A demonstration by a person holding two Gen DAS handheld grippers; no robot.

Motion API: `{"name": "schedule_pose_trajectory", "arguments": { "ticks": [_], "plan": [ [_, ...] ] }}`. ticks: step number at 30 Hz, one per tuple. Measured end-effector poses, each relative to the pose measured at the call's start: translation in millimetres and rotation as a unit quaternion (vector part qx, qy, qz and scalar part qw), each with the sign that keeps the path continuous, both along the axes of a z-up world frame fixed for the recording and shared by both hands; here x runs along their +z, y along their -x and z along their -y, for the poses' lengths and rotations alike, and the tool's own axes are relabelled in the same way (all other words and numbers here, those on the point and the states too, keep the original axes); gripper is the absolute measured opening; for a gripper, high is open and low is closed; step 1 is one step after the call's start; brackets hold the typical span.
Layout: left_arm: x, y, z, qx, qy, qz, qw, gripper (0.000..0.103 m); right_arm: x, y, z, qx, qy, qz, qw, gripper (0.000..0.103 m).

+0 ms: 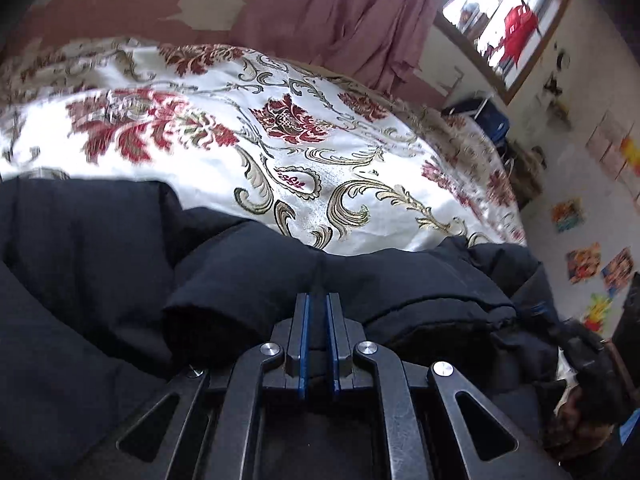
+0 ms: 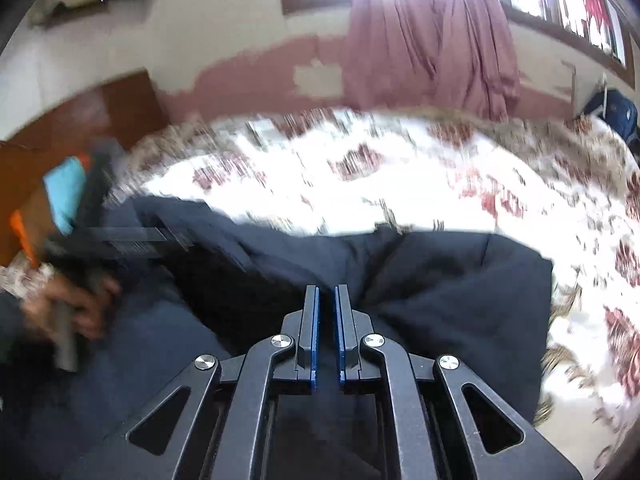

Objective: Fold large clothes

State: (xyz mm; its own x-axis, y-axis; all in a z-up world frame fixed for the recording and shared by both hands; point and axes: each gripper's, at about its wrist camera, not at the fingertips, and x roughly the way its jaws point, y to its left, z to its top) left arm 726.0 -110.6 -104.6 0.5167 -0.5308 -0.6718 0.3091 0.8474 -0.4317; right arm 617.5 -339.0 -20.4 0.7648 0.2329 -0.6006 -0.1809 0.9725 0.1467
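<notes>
A large dark navy padded jacket (image 1: 100,264) lies bunched on a bed. My left gripper (image 1: 318,298) is shut on a fold of the jacket, the cloth pinched between its blue pads. In the right wrist view the same jacket (image 2: 460,280) fills the lower half. My right gripper (image 2: 327,290) is shut on another fold of it. The right wrist view is blurred. The other gripper and the hand holding it (image 2: 76,304) show at the left of that view.
The bed carries a white cover with red and gold flowers (image 1: 304,152). A mauve curtain (image 1: 344,12) and a window (image 1: 508,20) are behind it. A wooden headboard (image 2: 72,132) stands at the left. Pictures (image 1: 584,260) hang on the right wall.
</notes>
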Motion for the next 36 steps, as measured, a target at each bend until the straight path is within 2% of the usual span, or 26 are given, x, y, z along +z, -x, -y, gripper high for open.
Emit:
{"name": "schedule_pose_trajectory", "arguments": {
  "ticks": [1, 4, 6, 8, 9, 10, 12, 15, 17, 20, 24, 26, 28, 30, 32, 34, 36],
  "plan": [
    [-2, 0, -2, 0.002, 0.005, -0.002, 1.0000, 0.008, 7, -10, -2, 0.003, -0.013, -0.007, 1.000, 0.009],
    [-4, 6, 0, 0.000, -0.003, 0.005, 1.0000, 0.008, 4, -55, -11, 0.018, -0.068, -0.076, 0.995, 0.012],
    [-3, 7, 0, -0.001, -0.005, 0.005, 1.0000, 0.008, -10, -84, -20, 0.019, -0.096, -0.118, 0.988, 0.012],
    [-4, 9, -3, -0.004, -0.001, 0.004, 1.0000, 0.008, -32, -103, -31, 0.034, -0.121, -0.177, 0.976, 0.012],
    [-4, 9, -4, -0.006, -0.001, 0.002, 1.0000, 0.008, -47, -107, -40, 0.046, -0.107, -0.211, 0.970, 0.012],
    [-5, 9, -4, -0.010, -0.002, 0.000, 0.9999, 0.008, -58, -105, -48, 0.045, -0.073, -0.224, 0.971, 0.012],
    [-8, 10, -2, -0.023, -0.012, -0.009, 0.9996, 0.008, -71, -93, -56, 0.065, -0.034, -0.224, 0.972, 0.011],
    [-13, 18, 13, -0.051, -0.073, -0.011, 0.9960, 0.008, -87, -78, -55, 0.089, -0.005, -0.245, 0.965, 0.007],
    [-17, 16, 16, -0.055, -0.083, -0.016, 0.9949, 0.008, -93, -82, -48, 0.085, -0.005, -0.252, 0.964, 0.001],
    [-25, 6, 16, -0.046, -0.087, -0.035, 0.9945, 0.006, -106, -97, -43, 0.064, -0.024, -0.250, 0.966, 0.000],
    [-35, -1, 17, -0.036, -0.088, -0.047, 0.9943, 0.004, -113, -95, -51, 0.054, -0.011, -0.220, 0.974, 0.000],
    [-34, 3, 14, -0.036, -0.080, -0.039, 0.9954, 0.004, -109, -90, -48, 0.054, -0.022, -0.207, 0.977, 0.000],
    [-30, 7, 7, -0.035, -0.053, -0.029, 0.9975, 0.004, -100, -79, -39, 0.048, -0.041, -0.187, 0.980, 0.000],
    [-25, 16, -4, -0.028, -0.020, -0.007, 0.9994, 0.004, -88, -60, -28, 0.022, -0.056, -0.148, 0.987, 0.000],
    [-21, 23, -13, -0.011, -0.004, 0.008, 0.9999, 0.004, -80, -45, -16, -0.004, -0.072, -0.115, 0.991, 0.000],
    [-20, 28, -18, 0.014, -0.005, 0.013, 0.9998, 0.004, -78, -37, -2, -0.037, -0.087, -0.098, 0.991, 0.000],
    [-20, 29, -21, 0.031, -0.007, 0.012, 0.9994, 0.004, -84, -42, 1, -0.047, -0.087, -0.109, 0.989, 0.000]
  ]
}}
